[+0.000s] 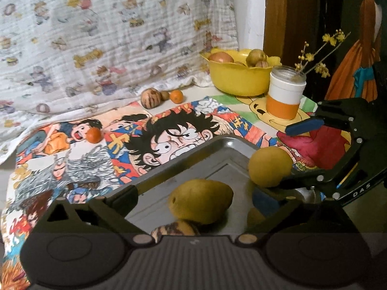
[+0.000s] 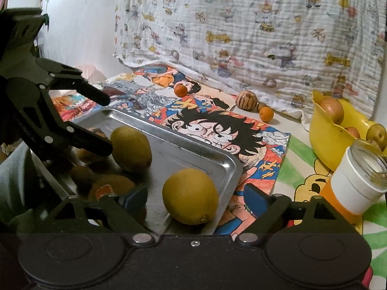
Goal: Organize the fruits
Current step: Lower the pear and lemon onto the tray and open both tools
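Left wrist view: the left gripper [image 1: 196, 200] stands with jaws apart over a metal tray [image 1: 193, 154], a yellow-green pear [image 1: 200, 201] lying between its fingers without being clamped. The right gripper [image 1: 297, 154] shows at the right, jaws apart, a second yellow pear [image 1: 269, 166] sitting on the tray just by its lower finger; contact cannot be confirmed. A striped brown fruit [image 1: 174, 229] lies at the near edge of the tray. Beyond the tray, on the cartoon-print cloth [image 1: 79, 169], one small orange [image 1: 93, 135] rests alone. Farther back, a striped round fruit [image 1: 151, 97], a small brown fruit [image 1: 164, 95] and another orange [image 1: 176, 96] sit together. A yellow bowl [image 1: 238, 77] holding fruit stands beside a white-and-orange jar [image 1: 285, 91].
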The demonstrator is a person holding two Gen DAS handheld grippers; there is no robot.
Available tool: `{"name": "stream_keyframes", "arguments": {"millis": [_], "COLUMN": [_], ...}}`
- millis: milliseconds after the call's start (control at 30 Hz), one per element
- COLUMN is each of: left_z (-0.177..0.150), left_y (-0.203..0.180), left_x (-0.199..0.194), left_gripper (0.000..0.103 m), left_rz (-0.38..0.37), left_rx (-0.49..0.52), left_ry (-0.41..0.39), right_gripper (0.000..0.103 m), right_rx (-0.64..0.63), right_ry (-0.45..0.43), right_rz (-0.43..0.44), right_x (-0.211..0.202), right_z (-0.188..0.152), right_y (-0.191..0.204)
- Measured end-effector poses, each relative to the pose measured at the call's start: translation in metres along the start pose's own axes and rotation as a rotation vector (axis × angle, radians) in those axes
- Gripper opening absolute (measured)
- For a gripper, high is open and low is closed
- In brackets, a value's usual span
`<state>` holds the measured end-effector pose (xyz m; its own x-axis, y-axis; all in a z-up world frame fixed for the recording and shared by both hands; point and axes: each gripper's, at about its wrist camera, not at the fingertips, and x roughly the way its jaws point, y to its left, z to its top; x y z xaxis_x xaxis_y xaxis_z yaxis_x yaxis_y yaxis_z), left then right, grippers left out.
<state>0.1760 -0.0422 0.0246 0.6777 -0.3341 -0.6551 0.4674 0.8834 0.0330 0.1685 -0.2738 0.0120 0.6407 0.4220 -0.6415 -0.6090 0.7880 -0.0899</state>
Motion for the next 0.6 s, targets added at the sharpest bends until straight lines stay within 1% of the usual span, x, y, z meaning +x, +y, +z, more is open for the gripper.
{"name": "stream_keyframes", "arguments": {"millis": [100, 233, 367, 600], "left_z": [-0.007, -0.017, -0.03, -0.059], "left_y": [-0.002, -0.005, -0.008, -0.012], "left_x": [-0.016, -0.033, -0.047, -0.065], "left_gripper": [0.102, 0.102, 0.102, 0.102], "left_rz": [0.011, 0.03, 0.045, 0.085], "left_rx": [-0.003, 0.004, 0.019, 0.042], "left_ry": [-0.021, -0.037, -0.038, -0.012], "right_gripper": [0.096, 0.099, 0.102, 0.102], "right_rx": [0.018, 0.032, 0.016, -0.049], "right_ry": [-0.013, -0.016, -0.007, 0.035], "right_rz": [0.002, 0.008, 0.021, 0.038], "right_x": [-0.01, -0.02, -0.03, -0.038], "right_z": [0.0, 0.0, 0.0, -0.003], "right_y": [0.003, 0.009, 0.02, 0.047]}}
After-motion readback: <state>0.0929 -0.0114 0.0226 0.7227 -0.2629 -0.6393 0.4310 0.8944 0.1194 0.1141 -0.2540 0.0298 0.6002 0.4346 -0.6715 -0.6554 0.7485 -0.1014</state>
